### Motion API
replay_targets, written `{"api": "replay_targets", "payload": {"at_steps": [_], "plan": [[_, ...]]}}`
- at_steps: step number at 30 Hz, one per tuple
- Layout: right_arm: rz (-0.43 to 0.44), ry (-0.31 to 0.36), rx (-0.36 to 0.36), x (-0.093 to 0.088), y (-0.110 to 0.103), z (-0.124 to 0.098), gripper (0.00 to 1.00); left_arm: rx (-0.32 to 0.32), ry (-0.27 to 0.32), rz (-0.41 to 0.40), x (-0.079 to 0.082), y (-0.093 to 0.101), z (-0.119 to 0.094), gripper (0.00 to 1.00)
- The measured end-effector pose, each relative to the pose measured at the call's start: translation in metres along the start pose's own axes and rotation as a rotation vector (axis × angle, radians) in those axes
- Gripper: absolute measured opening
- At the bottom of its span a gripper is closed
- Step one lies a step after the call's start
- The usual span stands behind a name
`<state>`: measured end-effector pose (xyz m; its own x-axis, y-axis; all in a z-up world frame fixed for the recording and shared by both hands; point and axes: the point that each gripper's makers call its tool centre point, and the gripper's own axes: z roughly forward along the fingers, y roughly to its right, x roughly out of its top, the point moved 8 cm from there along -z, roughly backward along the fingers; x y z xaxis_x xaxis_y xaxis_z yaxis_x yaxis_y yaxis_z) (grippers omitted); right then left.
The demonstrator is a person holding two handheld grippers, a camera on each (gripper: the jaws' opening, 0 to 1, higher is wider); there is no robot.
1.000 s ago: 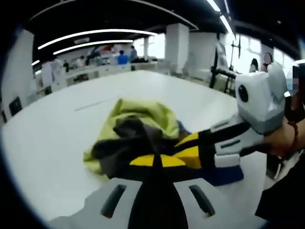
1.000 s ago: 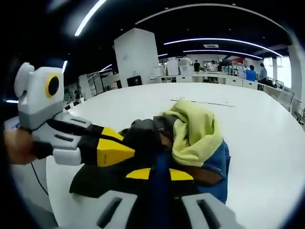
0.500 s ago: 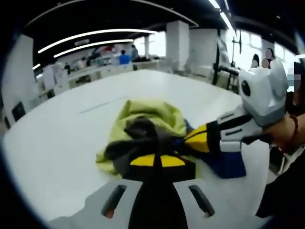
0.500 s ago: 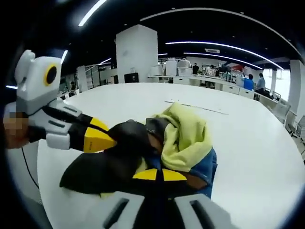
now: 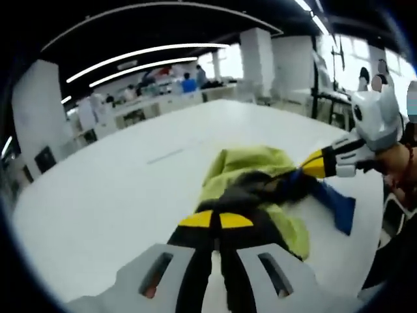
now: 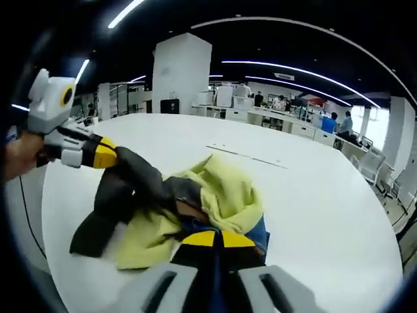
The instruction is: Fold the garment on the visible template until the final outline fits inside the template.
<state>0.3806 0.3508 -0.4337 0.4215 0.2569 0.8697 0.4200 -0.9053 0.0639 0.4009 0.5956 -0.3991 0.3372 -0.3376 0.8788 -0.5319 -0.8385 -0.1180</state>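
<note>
A crumpled garment (image 5: 251, 173) of yellow-green, dark grey and blue cloth lies on the white table (image 5: 111, 195). My left gripper (image 5: 215, 220) is shut on its dark grey part. My right gripper (image 5: 307, 165) comes in from the right, shut on a blue flap (image 5: 337, 205) pulled out sideways. In the right gripper view the garment (image 6: 225, 192) lies bunched in the middle. My right gripper (image 6: 212, 238) is shut on the blue and dark cloth at the near edge. At the left, my left gripper (image 6: 106, 156) holds a dark grey sleeve-like piece (image 6: 107, 202) stretched away from the heap.
A thin dark line (image 6: 251, 156) marks the table (image 6: 319, 202) beyond the garment, the same line (image 5: 165, 155) seen from the left. The table's edge runs close behind my hands. Desks, people and a white pillar (image 6: 180, 75) stand far back.
Both grippers have drawn apart, each keeping its hold. The heap has spread sideways: the dark grey piece stretches left, the blue flap right.
</note>
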Motion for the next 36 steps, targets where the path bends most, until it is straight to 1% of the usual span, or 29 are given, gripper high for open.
{"api": "replay_targets", "payload": {"at_steps": [4,7,8,9,11,15,17,18,22,26,29,31,33,36], "plan": [[0.007,0.000,-0.023,0.003,0.010,-0.003,0.00,0.050,0.001,-0.021,0.001,-0.018,-0.003,0.00],[0.002,-0.002,-0.037,0.004,0.017,-0.004,0.00,0.071,0.000,-0.041,-0.001,-0.029,-0.005,0.00],[0.002,-0.002,-0.044,0.005,0.020,-0.004,0.00,0.077,-0.001,-0.056,-0.001,-0.032,-0.006,0.00],[0.003,-0.002,-0.057,0.006,0.024,-0.006,0.00,0.091,0.001,-0.107,-0.001,-0.036,-0.008,0.00],[0.008,0.002,-0.086,0.009,0.032,-0.008,0.00,0.106,0.021,-0.137,0.001,-0.045,-0.011,0.00],[0.023,0.011,-0.122,0.014,0.047,-0.012,0.00,0.137,0.031,-0.143,0.005,-0.058,-0.016,0.00],[0.020,0.010,-0.145,0.016,0.056,-0.014,0.00,0.149,0.047,-0.154,0.008,-0.064,-0.019,0.00],[0.024,0.017,-0.156,0.018,0.061,-0.015,0.00,0.157,0.049,-0.160,0.008,-0.070,-0.019,0.00],[0.046,0.023,-0.177,0.021,0.075,-0.014,0.00,0.182,0.051,-0.162,0.011,-0.077,-0.023,0.00],[0.051,0.018,-0.187,0.023,0.086,-0.013,0.00,0.187,0.054,-0.171,0.013,-0.083,-0.022,0.00],[0.051,0.013,-0.197,0.025,0.097,-0.012,0.00,0.214,0.034,-0.164,0.013,-0.089,-0.021,0.00],[0.059,0.013,-0.208,0.026,0.105,-0.012,0.00,0.222,0.035,-0.166,0.013,-0.093,-0.020,0.00],[0.086,-0.002,-0.218,0.025,0.112,-0.012,0.00,0.227,0.038,-0.176,0.014,-0.097,-0.019,0.00],[0.092,-0.008,-0.237,0.027,0.122,-0.012,0.00,0.242,0.037,-0.171,0.015,-0.104,-0.019,0.00]]}}
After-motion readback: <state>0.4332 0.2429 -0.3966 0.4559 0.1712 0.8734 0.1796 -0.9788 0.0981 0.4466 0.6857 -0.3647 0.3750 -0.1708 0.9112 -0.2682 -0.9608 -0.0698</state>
